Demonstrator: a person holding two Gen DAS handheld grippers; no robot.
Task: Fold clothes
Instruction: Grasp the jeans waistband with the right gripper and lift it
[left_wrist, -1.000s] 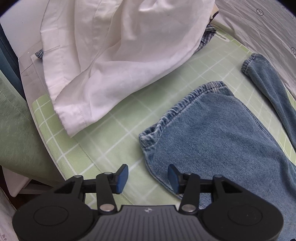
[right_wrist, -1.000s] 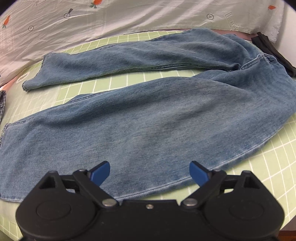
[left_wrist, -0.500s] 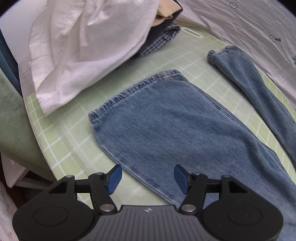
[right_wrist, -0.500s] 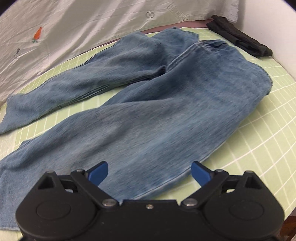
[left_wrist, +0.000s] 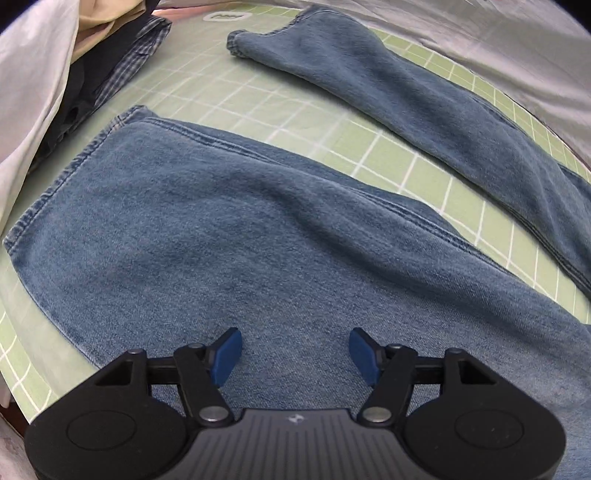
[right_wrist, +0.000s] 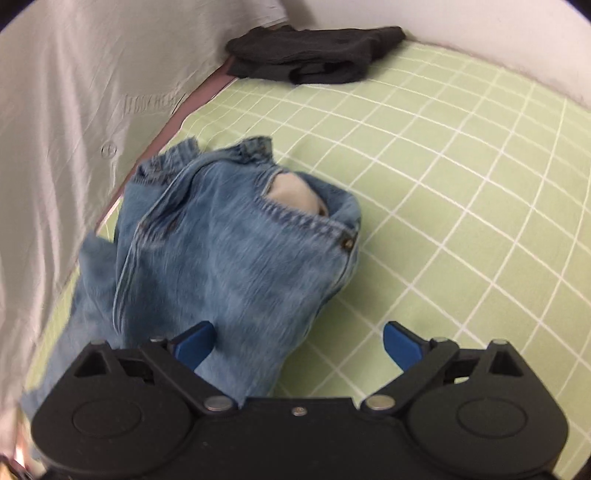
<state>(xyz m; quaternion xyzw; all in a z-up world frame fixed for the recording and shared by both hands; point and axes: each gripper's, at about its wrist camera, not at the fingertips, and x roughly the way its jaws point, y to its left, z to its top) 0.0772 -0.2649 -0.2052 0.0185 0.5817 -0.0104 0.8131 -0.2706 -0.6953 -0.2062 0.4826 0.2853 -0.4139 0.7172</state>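
Blue jeans lie spread, 2 legs apart; both grippers gape, left widening.

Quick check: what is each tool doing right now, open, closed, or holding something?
Left tool: jaws opening, holding nothing, above the jeans.
Right tool: open, holding nothing, over the jeans' waist end.

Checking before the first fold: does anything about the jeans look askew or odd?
Yes. The jeans are bunched at the waistband, with a white pocket lining poking out, and the two legs lie splayed apart.
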